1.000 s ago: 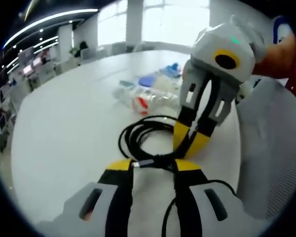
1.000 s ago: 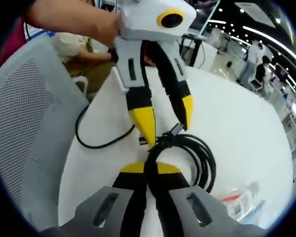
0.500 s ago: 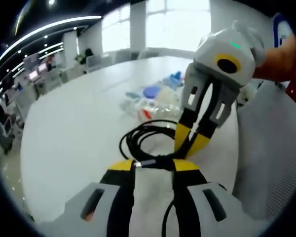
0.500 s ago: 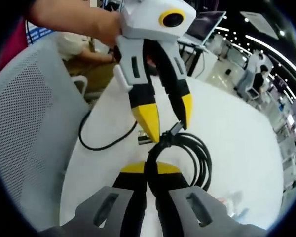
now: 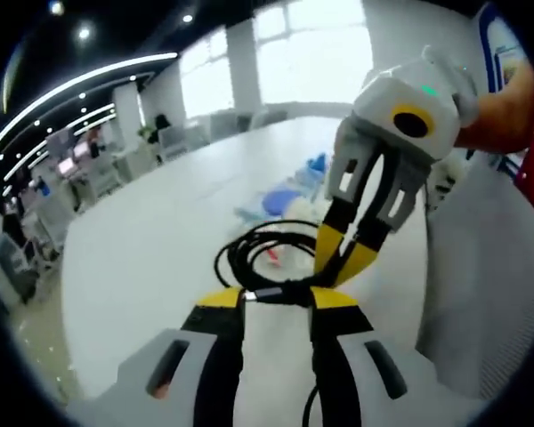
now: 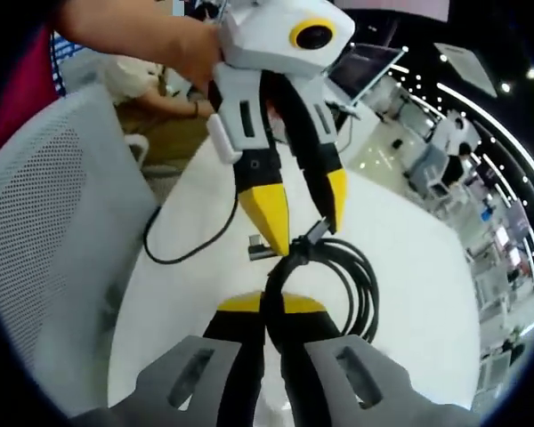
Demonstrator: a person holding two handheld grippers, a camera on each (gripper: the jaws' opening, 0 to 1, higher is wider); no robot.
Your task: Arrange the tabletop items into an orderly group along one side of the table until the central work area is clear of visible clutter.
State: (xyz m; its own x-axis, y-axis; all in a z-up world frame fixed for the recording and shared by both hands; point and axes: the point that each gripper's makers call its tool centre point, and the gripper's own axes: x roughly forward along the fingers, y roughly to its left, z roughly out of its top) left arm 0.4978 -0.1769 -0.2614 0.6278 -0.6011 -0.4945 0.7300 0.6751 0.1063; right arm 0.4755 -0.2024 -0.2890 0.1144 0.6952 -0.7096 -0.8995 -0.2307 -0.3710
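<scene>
Black coiled cable (image 5: 258, 258) held between both grippers, now lifted higher above the white counter (image 5: 151, 258) than a second ago. Left gripper (image 5: 276, 298) fingers spread around it; right gripper (image 6: 264, 304) fingers pinching it. Probably carrying toward wrapped items (image 5: 289, 191).

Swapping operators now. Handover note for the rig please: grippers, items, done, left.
Left gripper: open, jaws either side of the black cable's bundled section.
Right gripper: shut on the cable's coil.
Cable: coiled, one loose end trailing toward the mesh chair at the white table's edge.
Packets: scattered pile beyond the coil.
Done: cable gathered.
Left: place the coil at one side, group the packets beside it.
</scene>
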